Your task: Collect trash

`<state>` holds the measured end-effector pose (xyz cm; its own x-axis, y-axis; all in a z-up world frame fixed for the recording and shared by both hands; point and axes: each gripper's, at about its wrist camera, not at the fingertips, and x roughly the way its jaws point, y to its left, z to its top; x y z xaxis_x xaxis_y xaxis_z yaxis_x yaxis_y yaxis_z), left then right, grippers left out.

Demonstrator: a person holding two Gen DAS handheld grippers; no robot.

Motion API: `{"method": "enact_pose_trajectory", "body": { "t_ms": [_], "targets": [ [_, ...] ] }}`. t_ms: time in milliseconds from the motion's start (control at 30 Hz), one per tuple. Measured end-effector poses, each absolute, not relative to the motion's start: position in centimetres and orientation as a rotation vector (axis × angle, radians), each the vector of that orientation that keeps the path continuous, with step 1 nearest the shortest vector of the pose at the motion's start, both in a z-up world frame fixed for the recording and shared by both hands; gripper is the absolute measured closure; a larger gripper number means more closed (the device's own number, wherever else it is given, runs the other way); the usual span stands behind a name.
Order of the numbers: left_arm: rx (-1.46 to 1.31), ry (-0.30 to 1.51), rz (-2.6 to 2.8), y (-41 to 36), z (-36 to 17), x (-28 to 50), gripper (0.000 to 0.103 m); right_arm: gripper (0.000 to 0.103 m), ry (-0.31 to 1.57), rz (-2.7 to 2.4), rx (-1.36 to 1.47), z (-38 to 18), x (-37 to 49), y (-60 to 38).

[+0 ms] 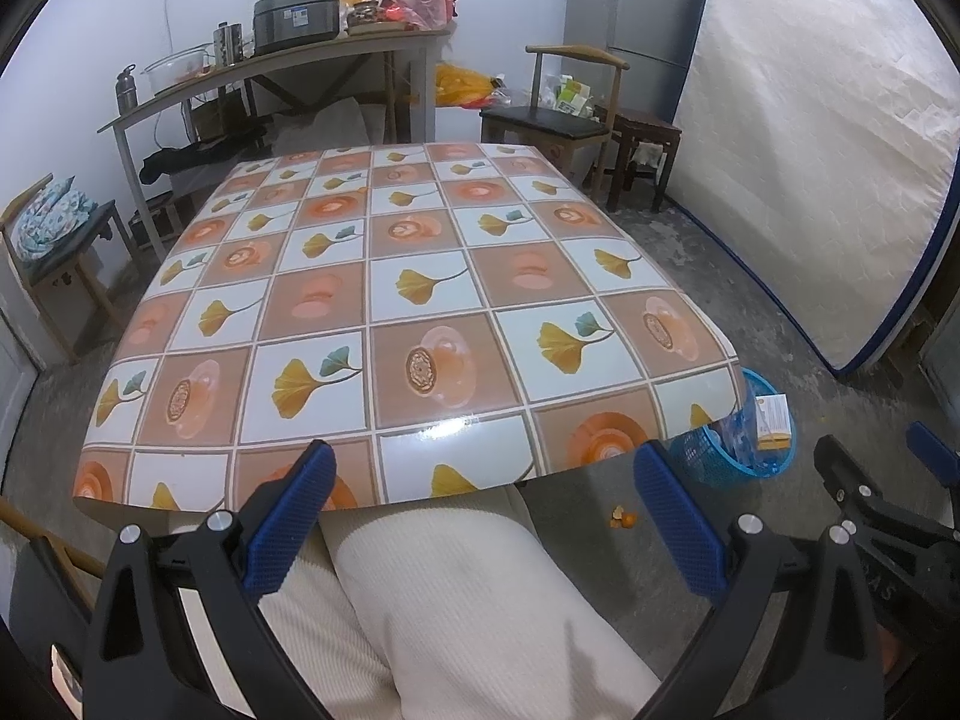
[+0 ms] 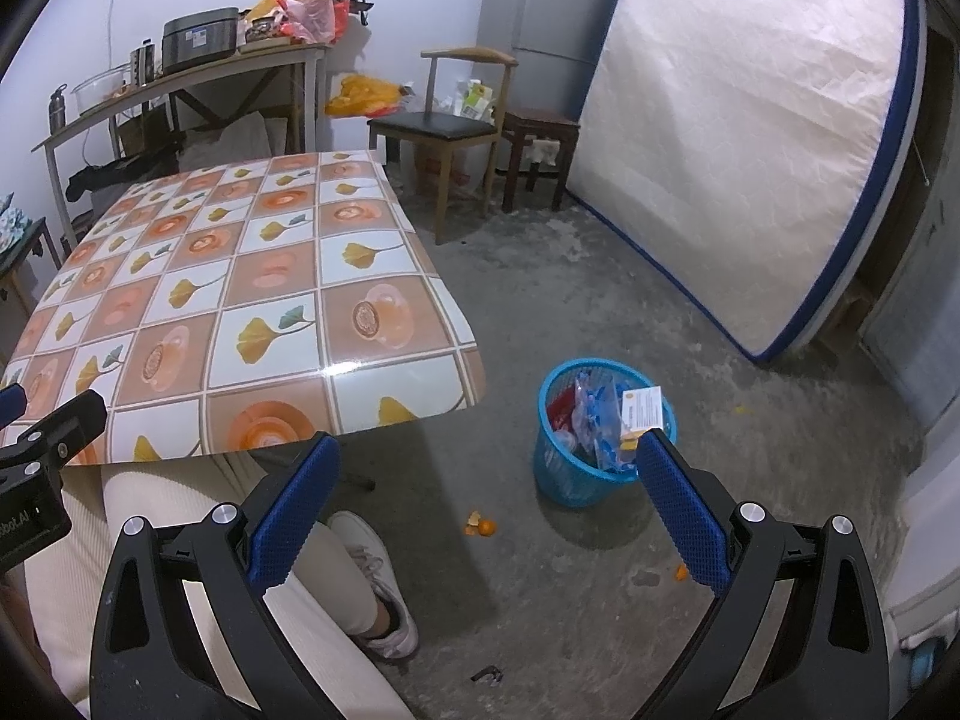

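Observation:
A blue mesh waste basket point(image 2: 567, 471) stands on the concrete floor right of the table; it also shows in the left wrist view point(image 1: 714, 462). It holds blue plastic wrappers point(image 2: 600, 420) and a white and yellow card box point(image 2: 643, 409). Orange peel scraps point(image 2: 482, 526) lie on the floor left of the basket, another bit point(image 2: 681, 571) lies right of it. My left gripper point(image 1: 483, 468) is open and empty over the person's lap at the table's near edge. My right gripper point(image 2: 489, 462) is open and empty above the floor, near the basket.
The table point(image 1: 420, 300) has a tiled flower-pattern cloth. The person's legs in cream trousers point(image 1: 456, 600) and a white shoe point(image 2: 384, 588) are below. A mattress point(image 2: 750, 138) leans at the right. A chair point(image 2: 456, 120), a stool point(image 2: 540, 144) and a cluttered side table point(image 1: 270, 66) stand behind.

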<state>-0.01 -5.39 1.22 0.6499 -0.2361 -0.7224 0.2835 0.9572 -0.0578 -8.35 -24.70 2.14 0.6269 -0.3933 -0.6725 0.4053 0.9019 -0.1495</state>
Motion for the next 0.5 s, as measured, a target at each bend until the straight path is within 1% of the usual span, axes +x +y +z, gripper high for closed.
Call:
{"method": "enact_pose_trajectory", "body": {
  "t_ms": [500],
  "targets": [
    [0.063,0.815,-0.293,-5.32,1.35,0.36,0.006,0.008,0.774,-0.454,0.011,2.23,-7.88,-24.36]
  ]
}}
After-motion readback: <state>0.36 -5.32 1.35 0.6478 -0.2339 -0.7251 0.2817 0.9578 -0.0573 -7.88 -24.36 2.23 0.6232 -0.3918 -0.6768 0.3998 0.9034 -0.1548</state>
